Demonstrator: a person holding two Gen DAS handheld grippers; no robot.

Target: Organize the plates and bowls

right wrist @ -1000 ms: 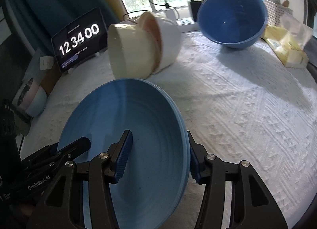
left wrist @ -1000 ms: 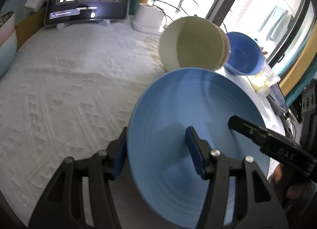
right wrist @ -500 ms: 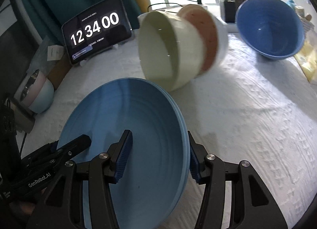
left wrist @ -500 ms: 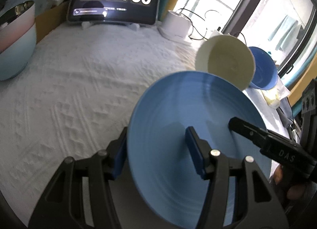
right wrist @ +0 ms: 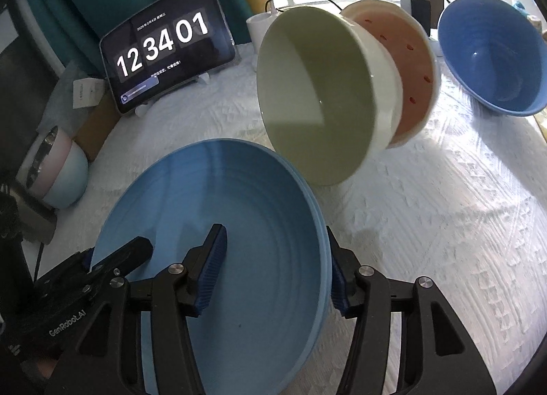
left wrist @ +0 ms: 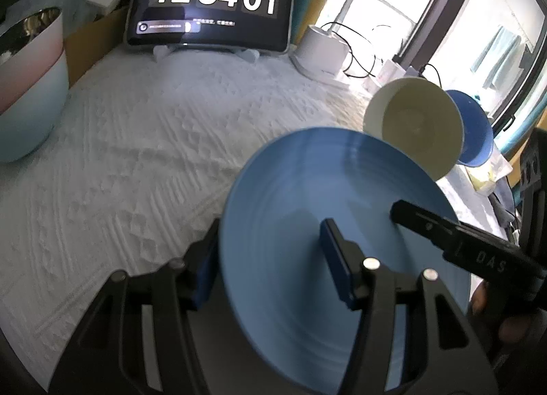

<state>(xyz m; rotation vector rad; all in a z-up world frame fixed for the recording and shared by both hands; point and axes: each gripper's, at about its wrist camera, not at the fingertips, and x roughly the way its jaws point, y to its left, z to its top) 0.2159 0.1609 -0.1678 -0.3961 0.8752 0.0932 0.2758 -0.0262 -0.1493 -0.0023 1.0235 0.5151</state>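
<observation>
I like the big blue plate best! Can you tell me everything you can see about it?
The blue plate is round, light blue and smooth, with faint rings circling inside and a raised rim; it looks like glazed ceramic. It is empty. Both grippers hold it by opposite edges: the left gripper and the right gripper each pinch its rim between blue pads. It sits tilted above the white textured tablecloth, just in front of the stacked bowls lying on their side.

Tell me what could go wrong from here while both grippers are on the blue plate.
1. The left gripper and right gripper each pinch opposite rims of the blue plate; uneven pulling could twist it loose.
2. The cream bowl, nested in a pink strainer, sits tilted just beyond the plate's far edge; pushing forward could knock it over.
</observation>
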